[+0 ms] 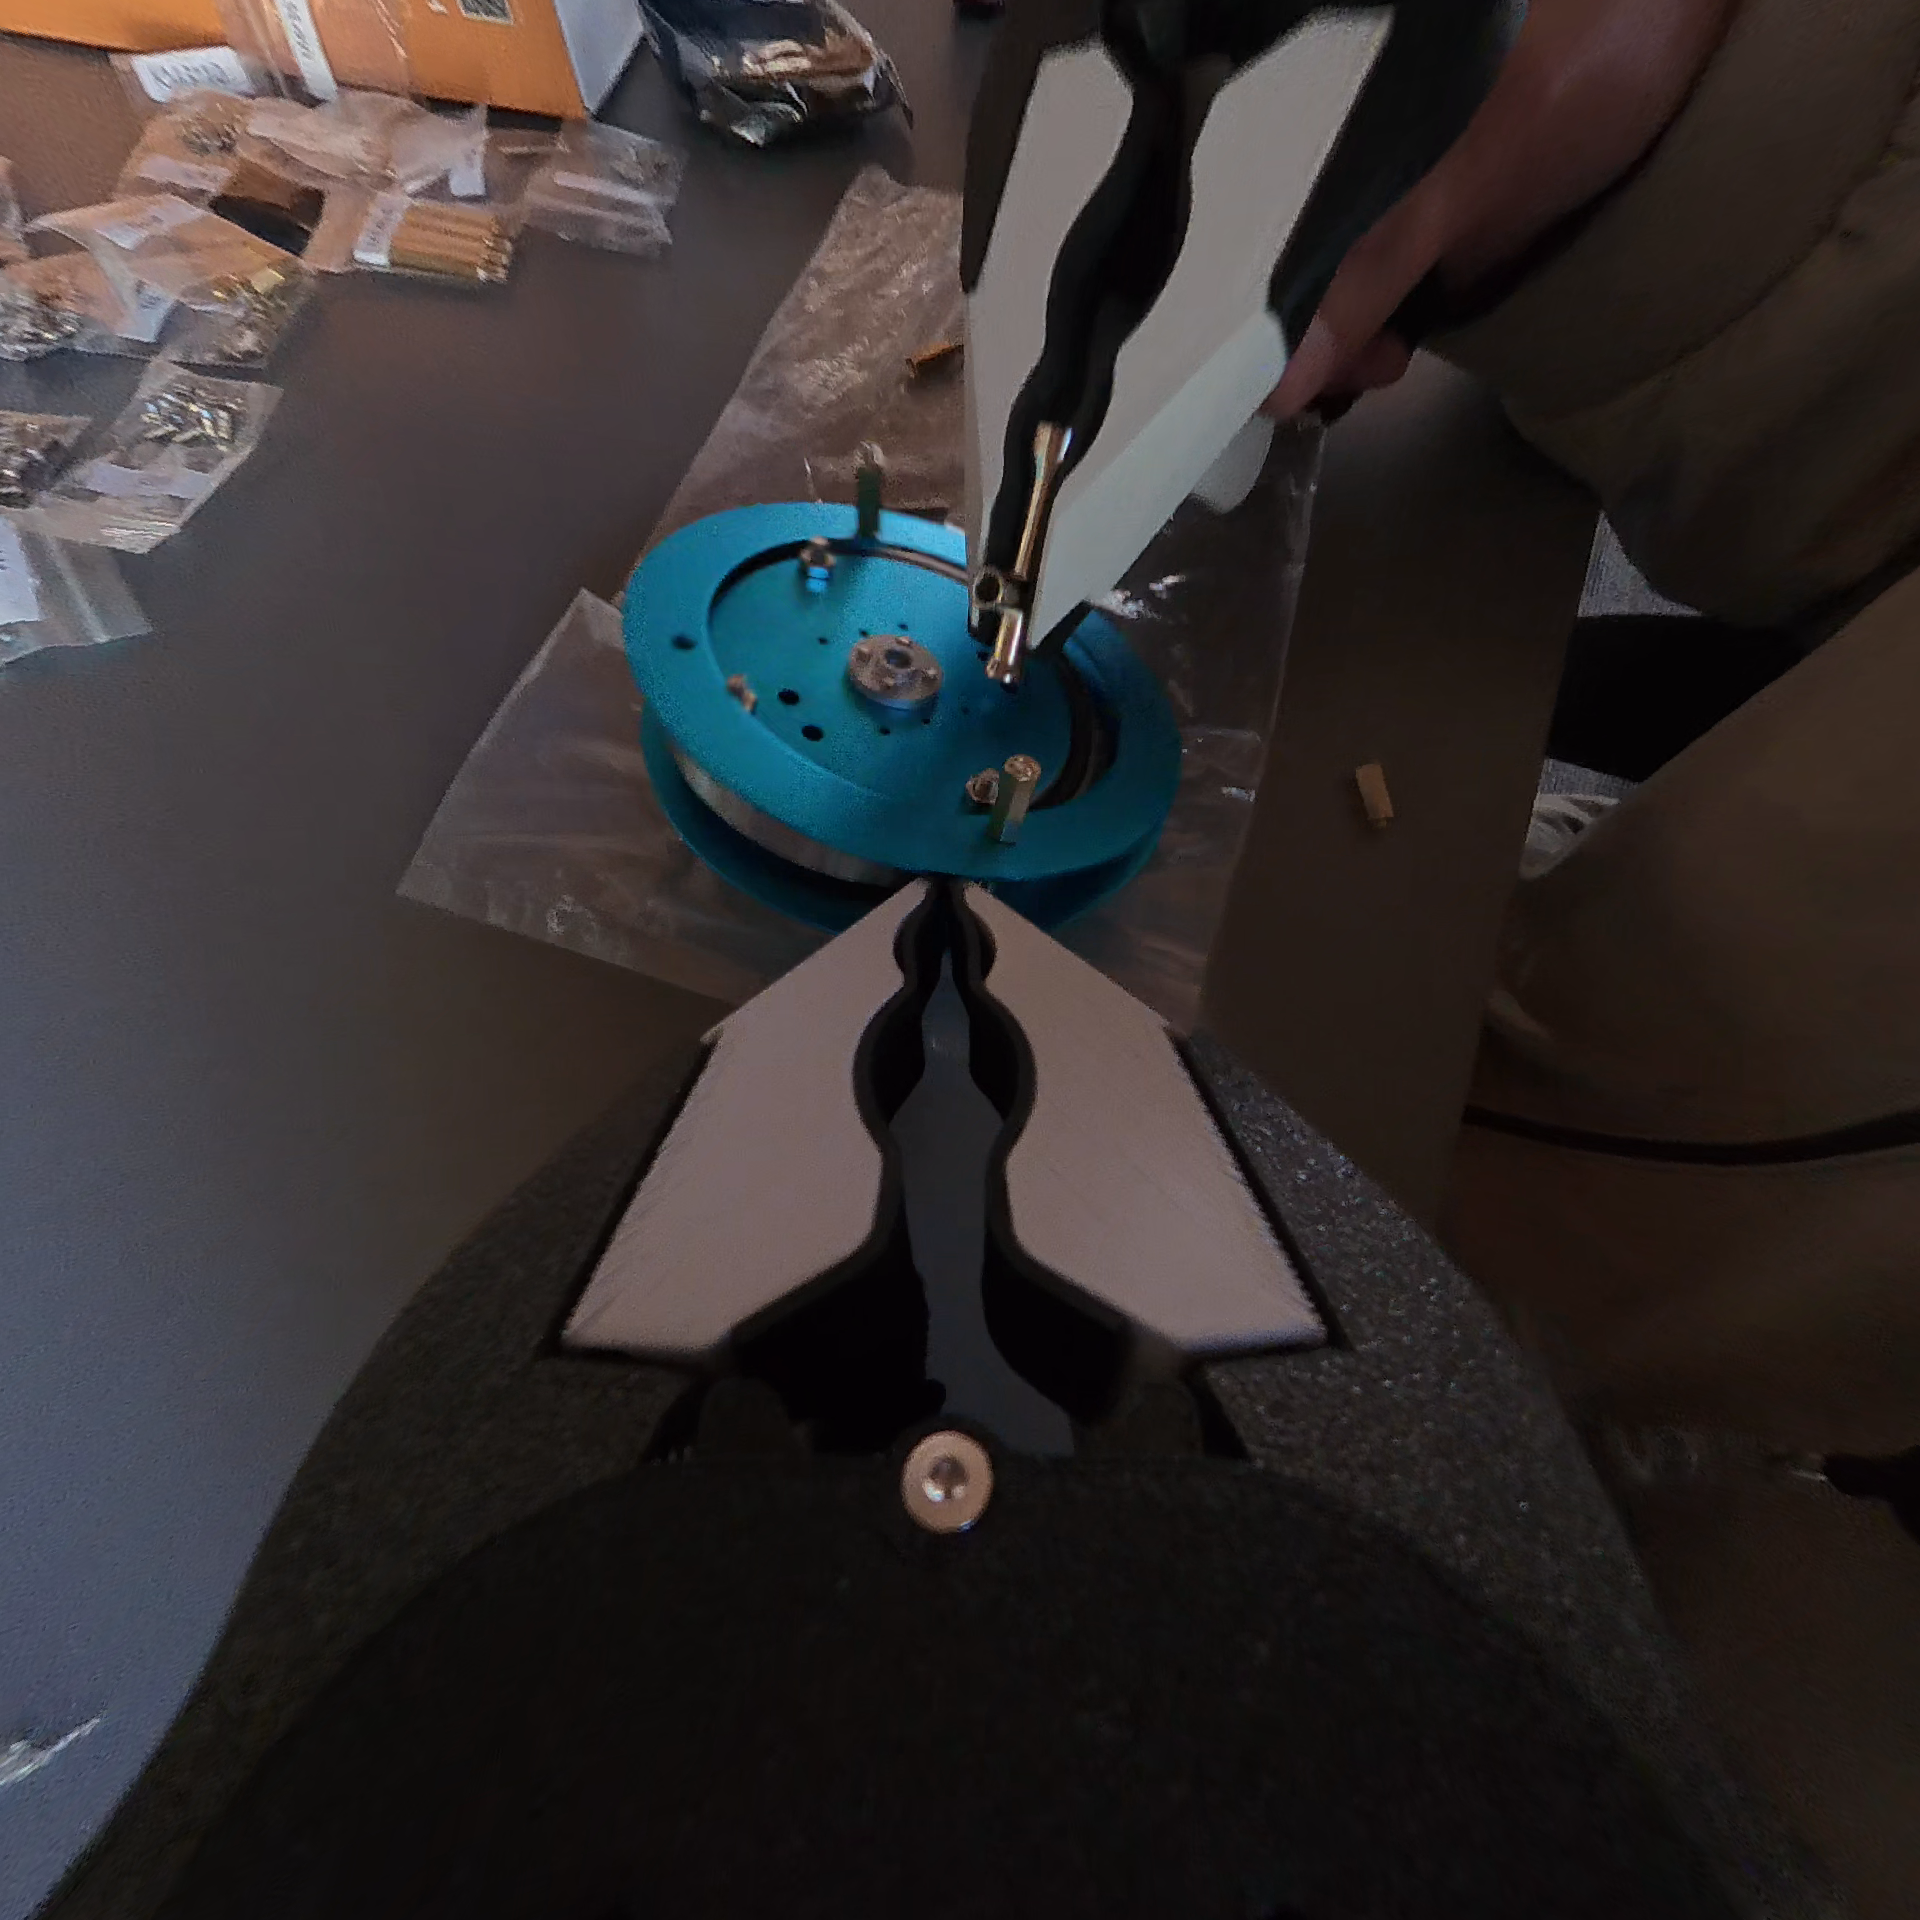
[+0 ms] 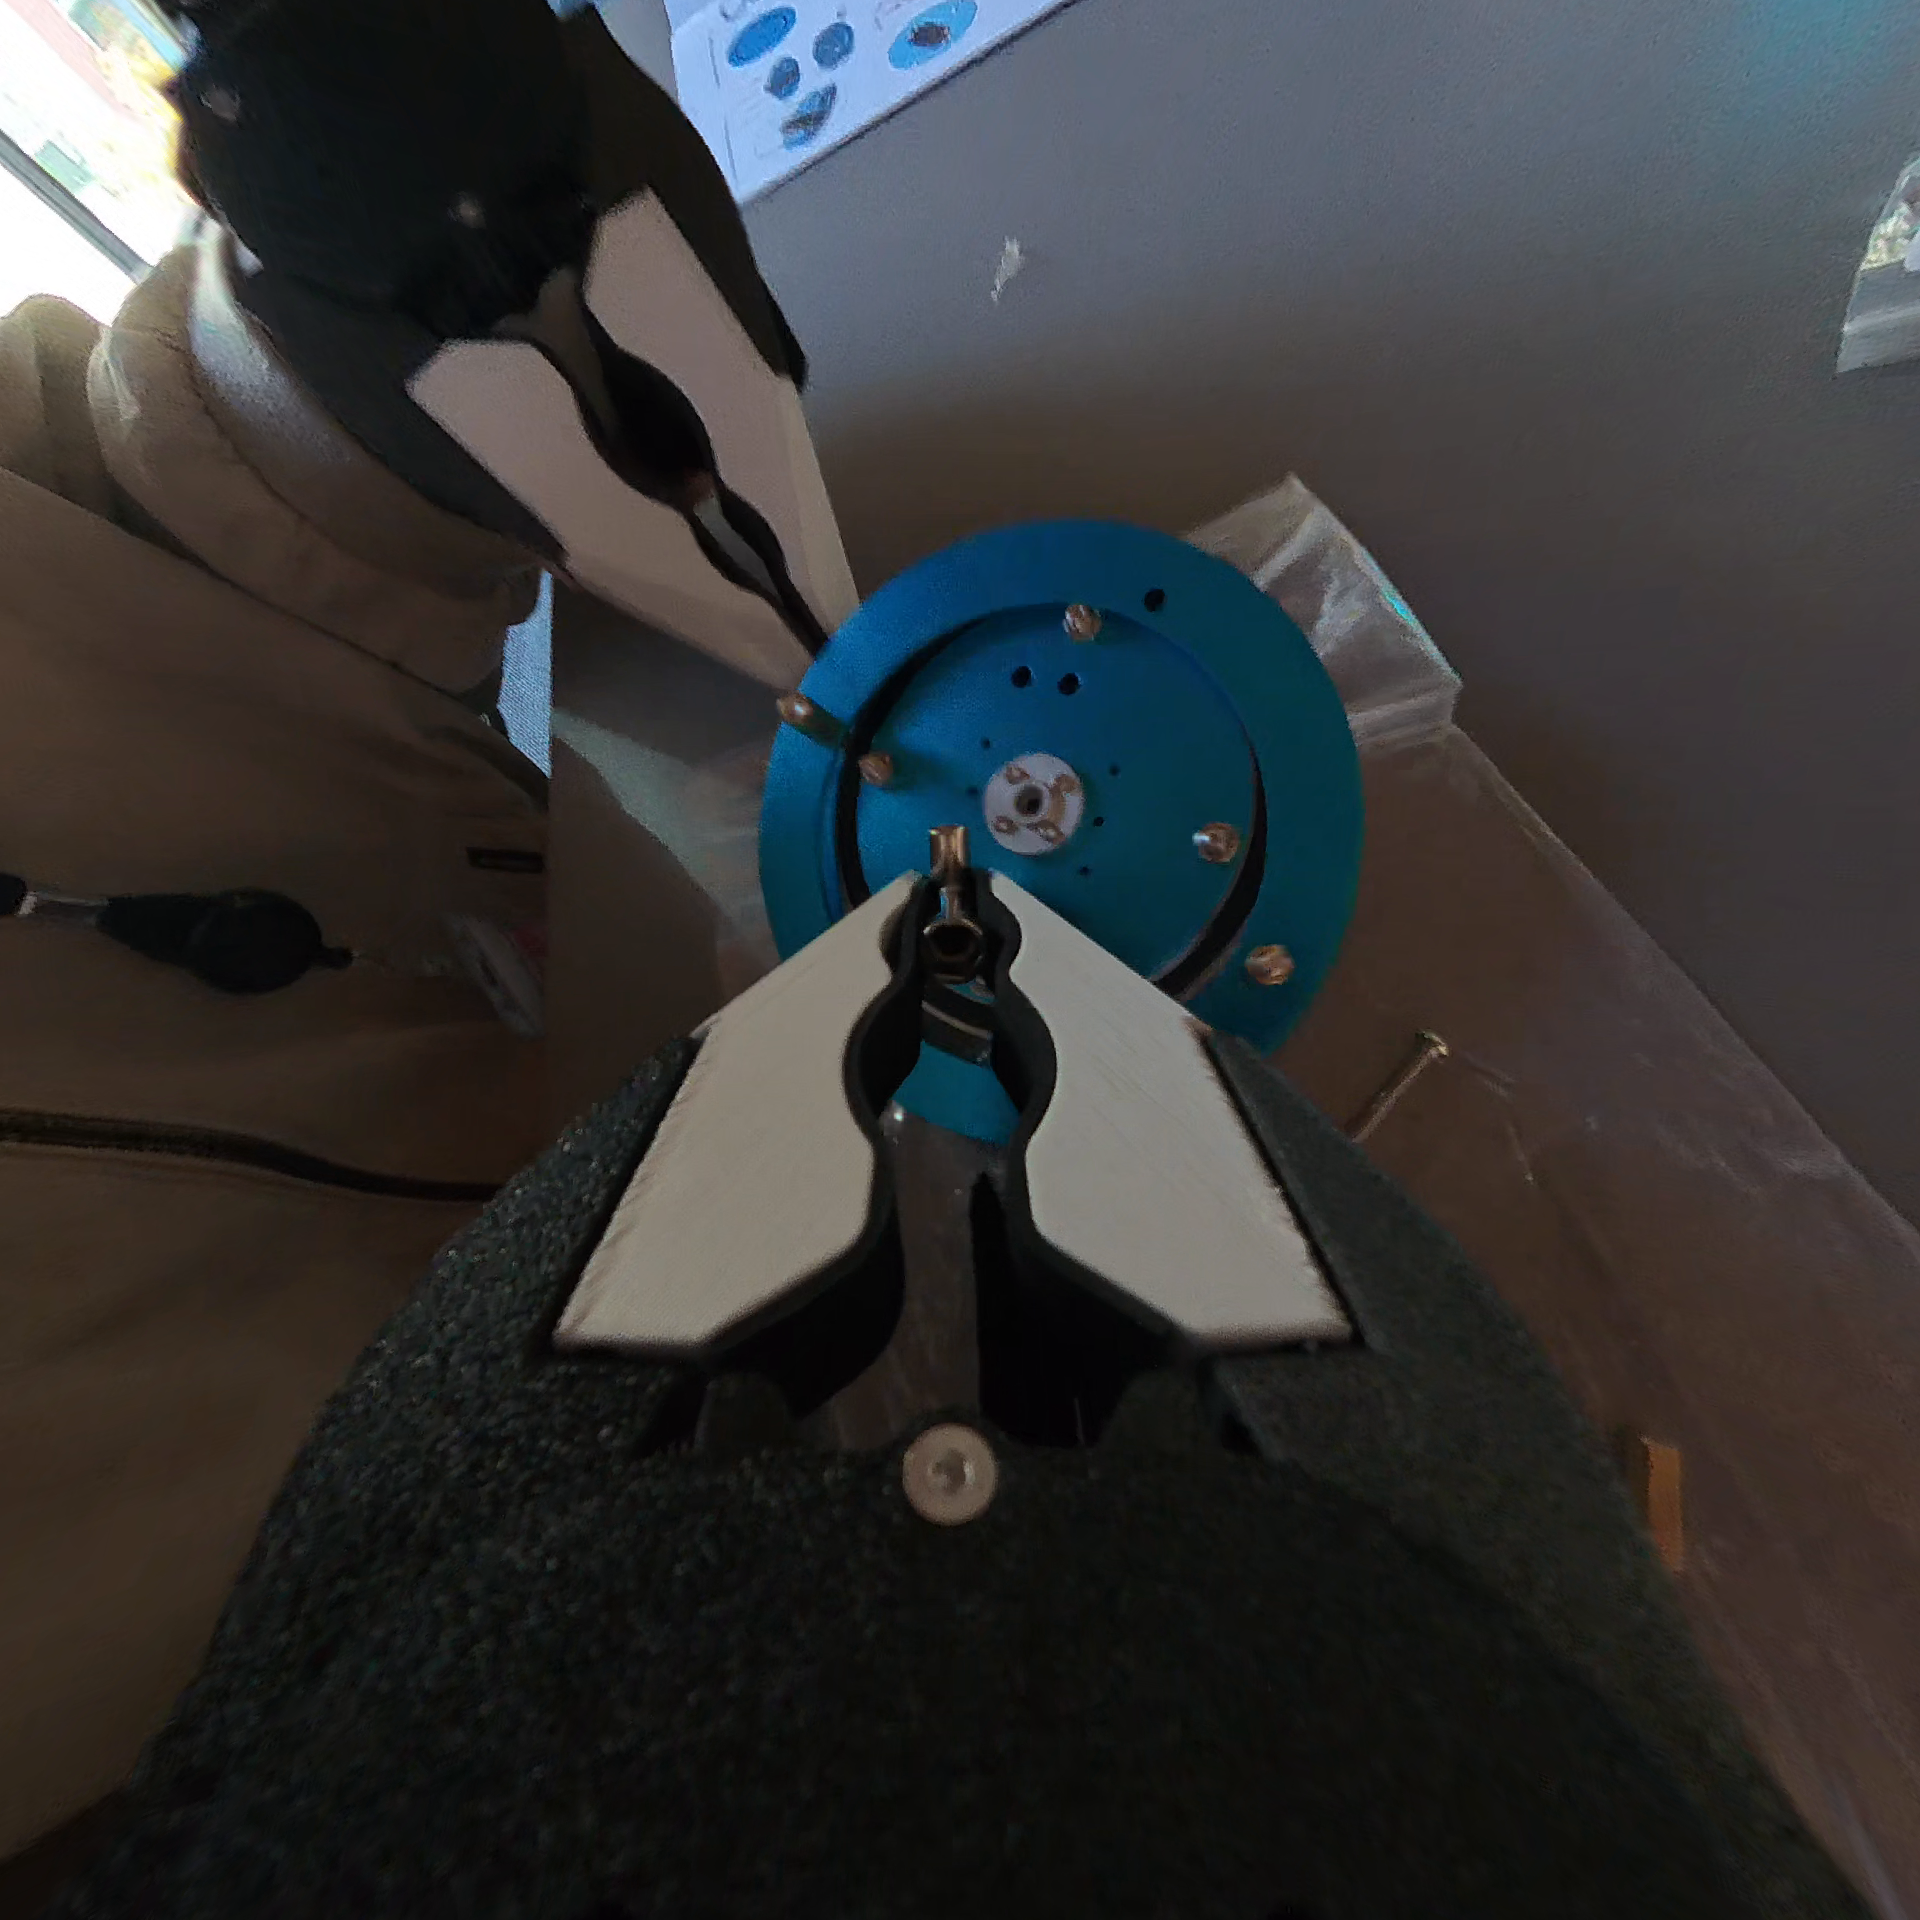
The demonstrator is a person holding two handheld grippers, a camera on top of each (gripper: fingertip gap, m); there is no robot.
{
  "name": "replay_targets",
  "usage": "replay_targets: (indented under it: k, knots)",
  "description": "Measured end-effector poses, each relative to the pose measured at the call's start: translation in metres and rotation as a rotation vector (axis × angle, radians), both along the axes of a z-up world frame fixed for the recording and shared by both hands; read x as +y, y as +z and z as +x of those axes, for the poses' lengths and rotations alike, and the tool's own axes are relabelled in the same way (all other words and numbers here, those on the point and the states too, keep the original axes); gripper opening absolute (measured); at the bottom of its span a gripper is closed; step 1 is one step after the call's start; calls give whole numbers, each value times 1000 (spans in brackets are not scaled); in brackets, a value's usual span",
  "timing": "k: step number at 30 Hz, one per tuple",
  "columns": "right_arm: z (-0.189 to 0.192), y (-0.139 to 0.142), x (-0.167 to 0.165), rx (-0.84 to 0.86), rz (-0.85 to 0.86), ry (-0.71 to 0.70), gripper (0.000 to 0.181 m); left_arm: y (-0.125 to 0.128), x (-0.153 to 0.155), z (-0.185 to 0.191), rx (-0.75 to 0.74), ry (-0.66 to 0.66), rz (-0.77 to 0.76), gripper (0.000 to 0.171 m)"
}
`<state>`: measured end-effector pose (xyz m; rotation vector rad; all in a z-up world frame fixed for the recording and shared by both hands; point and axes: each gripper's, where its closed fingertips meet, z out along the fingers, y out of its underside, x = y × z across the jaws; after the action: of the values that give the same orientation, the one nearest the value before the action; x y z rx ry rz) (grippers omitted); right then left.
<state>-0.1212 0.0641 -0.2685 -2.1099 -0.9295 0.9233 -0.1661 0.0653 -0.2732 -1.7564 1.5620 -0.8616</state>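
A: Two grippers, one blue disc assembly (image 1: 902, 727) — where's it sit?

B: On clear plastic sheet (image 1: 582, 831) over dark table (image 1: 312, 623). Hardware bags (image 1: 156, 457) lie well apart from disc, far-left.

A: Left gripper (image 1: 948, 891)?

B: Jaws together, nothing between, tips at disc's near rim (touching? can't tell).

A: Right gripper (image 2: 954, 891)?

B: Clamped on small metal cross wrench (image 2: 950, 914), its end over disc's inner plate, nr centre hub (image 2: 1023, 805). Brass standoff (image 1: 1016, 798) upright on disc's rim.
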Motion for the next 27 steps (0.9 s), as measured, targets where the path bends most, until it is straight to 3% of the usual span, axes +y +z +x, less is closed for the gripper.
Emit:
replay_targets:
  k: [3, 6, 9, 15, 18, 24, 27]
  knots:
    - [-15, 20, -8, 58, 57, 52, 7, -9, -2, 0, 57, -15, 22, 0]
    - [-23, 16, -13, -59, 187, 97, 6, -16, -7, 0, 91, -33, 11, 1]
    - [-20, 19, -15, -39, 190, 93, 6, -20, -14, -1, 121, -60, 16, 19]
    - [65, 1, 11, -207, 139, -190, 6, -20, -10, 2, 109, 69, 51, 22]
    - [87, -3, 12, -209, 99, -249, 6, -18, -11, 1, 74, 173, -34, 25]
    - [79, -14, -4, -280, 94, -106, 6, -15, 2, -3, -33, 327, -366, 28]
    - [71, -16, -5, -249, 92, -90, 6, -13, 1, -10, -84, 336, -559, 31]
